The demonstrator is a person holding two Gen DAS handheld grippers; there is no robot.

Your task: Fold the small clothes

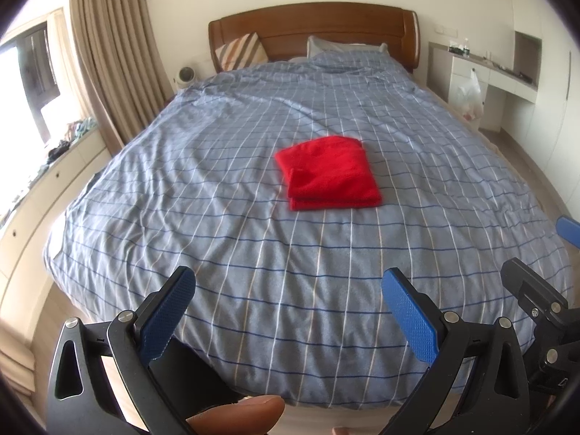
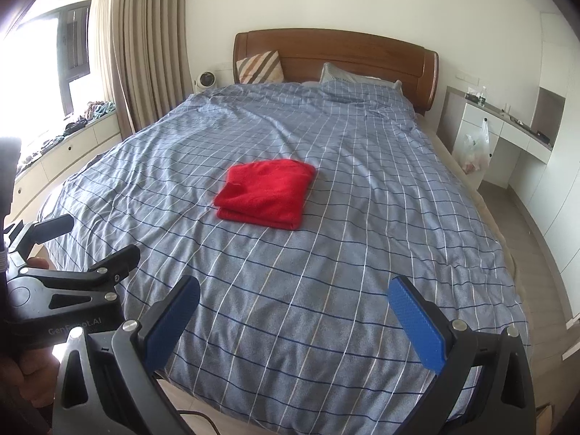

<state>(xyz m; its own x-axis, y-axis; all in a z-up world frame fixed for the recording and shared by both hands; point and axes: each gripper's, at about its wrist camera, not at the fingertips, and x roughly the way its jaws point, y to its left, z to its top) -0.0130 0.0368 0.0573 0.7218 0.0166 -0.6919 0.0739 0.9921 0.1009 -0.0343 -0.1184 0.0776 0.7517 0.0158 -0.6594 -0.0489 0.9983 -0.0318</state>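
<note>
A red cloth (image 1: 328, 174) lies folded into a neat rectangle on the middle of the blue checked bedspread (image 1: 253, 253); it also shows in the right wrist view (image 2: 266, 193). My left gripper (image 1: 288, 290) is open and empty, held back over the foot of the bed, well short of the cloth. My right gripper (image 2: 293, 301) is also open and empty, at the foot of the bed, to the right of the left one. The left gripper's body (image 2: 72, 282) shows at the left of the right wrist view.
A wooden headboard (image 1: 311, 25) with pillows (image 1: 241, 52) is at the far end. Curtains (image 1: 108, 54) and a window ledge with small items (image 1: 72, 134) are on the left. A white desk (image 1: 482, 72) with a plastic bag (image 1: 471, 96) is on the right.
</note>
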